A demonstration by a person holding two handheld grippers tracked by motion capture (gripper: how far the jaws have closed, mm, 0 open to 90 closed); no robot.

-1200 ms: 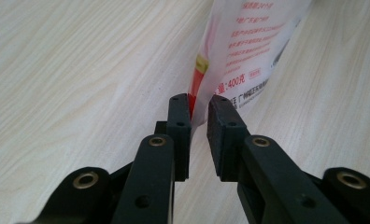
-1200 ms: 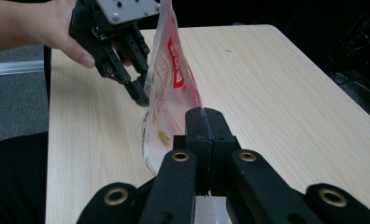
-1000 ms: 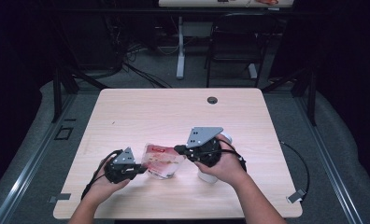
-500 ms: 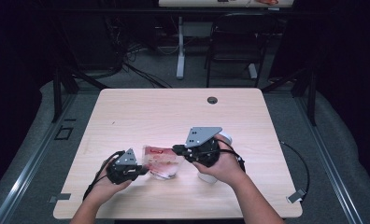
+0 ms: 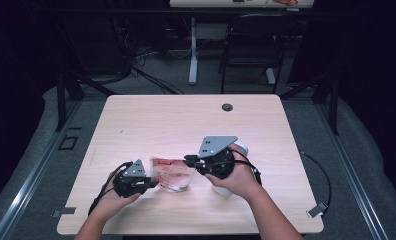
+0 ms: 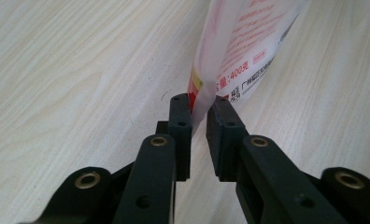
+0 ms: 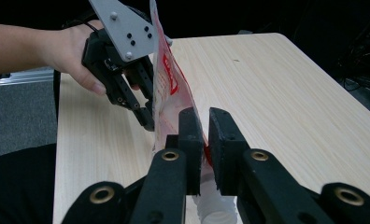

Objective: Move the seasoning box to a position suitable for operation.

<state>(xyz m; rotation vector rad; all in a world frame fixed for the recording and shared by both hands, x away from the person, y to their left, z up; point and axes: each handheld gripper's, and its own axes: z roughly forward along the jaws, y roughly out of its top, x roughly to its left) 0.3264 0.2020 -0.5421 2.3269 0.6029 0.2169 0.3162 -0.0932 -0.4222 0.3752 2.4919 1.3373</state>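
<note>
Two grippers are flanking my red-and-white pouch [image 5: 172, 174] above the table [image 5: 161, 120] (near edge): left gripper [image 6: 199, 114] and right gripper [image 7: 205, 122], jaws just easing apart, each straddling a pouch edge without visibly pinching it.

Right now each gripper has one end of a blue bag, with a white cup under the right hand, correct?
Not quite: the bag is red and white, as the high view shows. The left gripper and right gripper are at its ends, and the cup sits under the right hand.

Bag [image 5: 172, 175] between left gripper [image 5: 151, 184] and right gripper [image 5: 188, 161] (cup [image 5: 225, 189] behind right).
</note>
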